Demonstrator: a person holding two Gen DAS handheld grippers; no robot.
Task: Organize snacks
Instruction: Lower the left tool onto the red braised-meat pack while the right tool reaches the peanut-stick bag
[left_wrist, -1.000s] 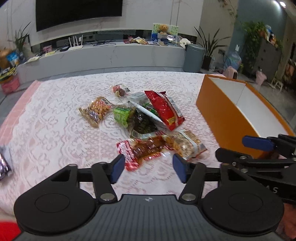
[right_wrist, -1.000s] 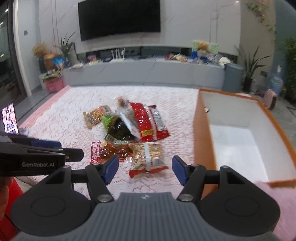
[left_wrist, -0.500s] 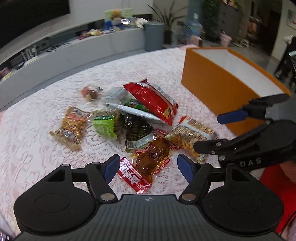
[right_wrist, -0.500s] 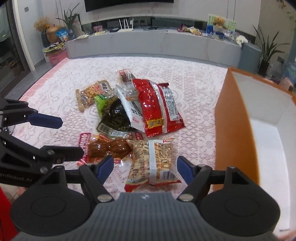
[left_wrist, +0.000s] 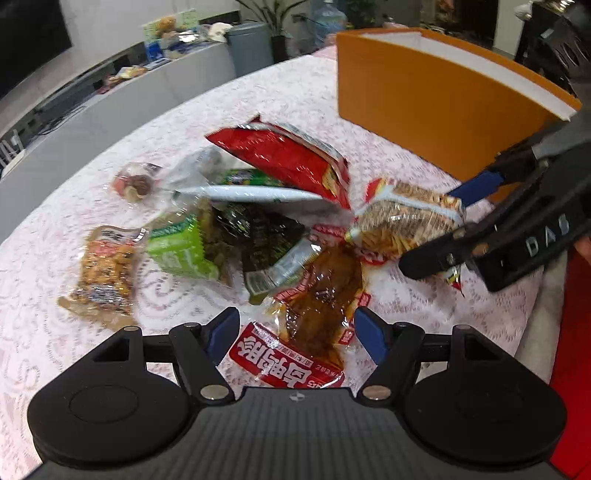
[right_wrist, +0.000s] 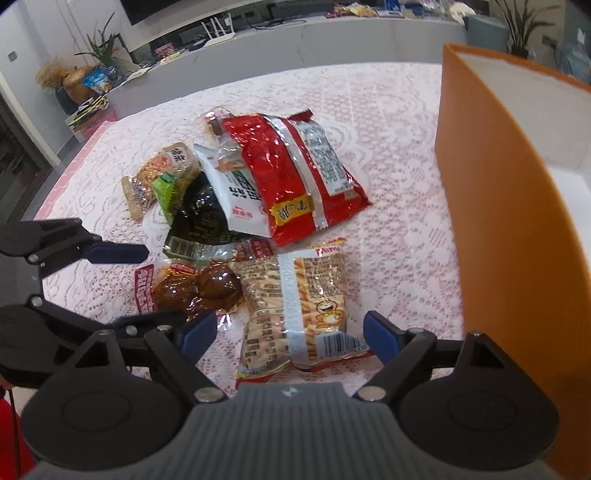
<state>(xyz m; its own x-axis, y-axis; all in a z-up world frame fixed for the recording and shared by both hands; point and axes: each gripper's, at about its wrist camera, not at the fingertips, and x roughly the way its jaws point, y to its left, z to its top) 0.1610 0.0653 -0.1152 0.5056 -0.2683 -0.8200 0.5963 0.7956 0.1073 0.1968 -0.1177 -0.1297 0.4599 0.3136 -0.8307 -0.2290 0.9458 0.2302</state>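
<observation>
Over the near edge of the snack pile, both my grippers spread wide and empty.

My left gripper (left_wrist: 293, 330), jaws just widened, straddles the braised-meat packet (left_wrist: 314, 306); my right gripper (right_wrist: 290, 332), jaws also just widened, frames the noodle-snack bag (right_wrist: 295, 302). I should come down squarely and pinch only one packet's edge, not its neighbour. Beyond lie the red bag (right_wrist: 295, 173) and, to the right, the orange box (right_wrist: 491, 206).

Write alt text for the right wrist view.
The right hand-held gripper, jaws open, straddles a clear packet of stick snacks on a pink lace tablecloth. Beyond lies a pile of snack packs topped by a big red bag; an orange box stands right, the left hand-held gripper left.
</observation>
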